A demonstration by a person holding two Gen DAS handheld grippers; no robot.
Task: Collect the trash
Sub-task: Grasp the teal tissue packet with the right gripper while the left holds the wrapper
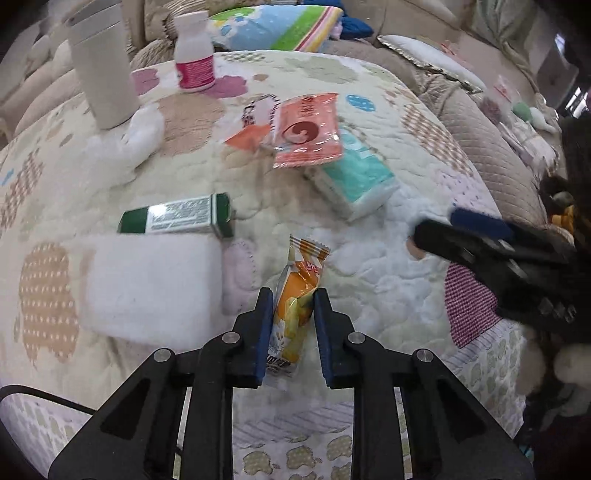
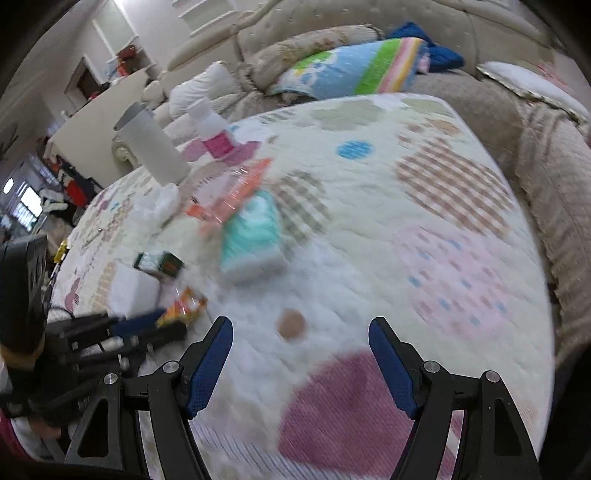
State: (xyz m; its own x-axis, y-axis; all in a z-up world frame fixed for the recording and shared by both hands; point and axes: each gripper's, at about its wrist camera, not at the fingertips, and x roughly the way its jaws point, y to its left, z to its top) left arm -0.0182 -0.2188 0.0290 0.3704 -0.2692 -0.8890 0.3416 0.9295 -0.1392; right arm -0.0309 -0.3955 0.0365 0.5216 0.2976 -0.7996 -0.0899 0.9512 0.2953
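An orange and yellow snack wrapper (image 1: 304, 269) stands on end on the patterned quilt (image 1: 373, 254), and my left gripper (image 1: 291, 297) is shut on its lower half. From the right wrist view the same wrapper (image 2: 184, 306) sticks out of the left gripper (image 2: 168, 323) at the left edge. My right gripper (image 2: 301, 326) is open over bare quilt with nothing between its fingers; it also shows at the right of the left wrist view (image 1: 437, 227). Farther back lie an orange-red wrapper (image 1: 308, 129), a torn orange scrap (image 1: 245, 138) and a crumpled white tissue (image 1: 144, 129).
A teal tissue pack (image 1: 354, 177), a green box (image 1: 177, 219) and a white pad (image 1: 147, 284) lie on the quilt. A white tumbler (image 1: 103, 70) and a pink-labelled bottle (image 1: 194, 55) stand at the back left. Pillows (image 1: 280, 26) line the headboard.
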